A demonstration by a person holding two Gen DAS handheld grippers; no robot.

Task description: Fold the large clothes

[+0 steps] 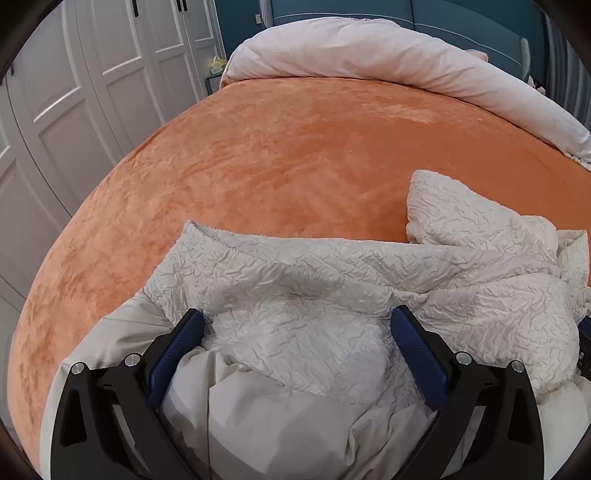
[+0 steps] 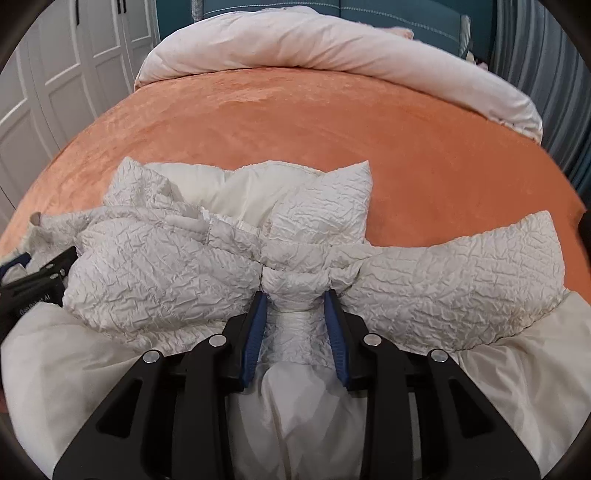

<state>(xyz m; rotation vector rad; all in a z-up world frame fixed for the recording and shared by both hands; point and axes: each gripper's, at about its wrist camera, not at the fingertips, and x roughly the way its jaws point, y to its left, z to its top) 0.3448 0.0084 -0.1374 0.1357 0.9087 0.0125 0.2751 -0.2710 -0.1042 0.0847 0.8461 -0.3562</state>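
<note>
A large cream padded jacket (image 1: 332, 280) with a crinkled outer and smooth lining lies crumpled at the near edge of the orange bed (image 1: 277, 147). My left gripper (image 1: 297, 321) is open, its blue-padded fingers (image 1: 413, 339) wide apart over a bunch of the fabric. In the right wrist view the jacket (image 2: 166, 266) spreads both ways, and my right gripper (image 2: 295, 299) is shut on a gathered bunch of its fabric. The left gripper (image 2: 33, 273) shows at that view's left edge.
A pale pink duvet (image 1: 369, 55) is rolled up across the far end of the bed, in front of a teal headboard (image 1: 461, 26). White panelled wardrobe doors (image 1: 74, 92) stand to the left. Grey curtains (image 2: 554, 92) hang to the right.
</note>
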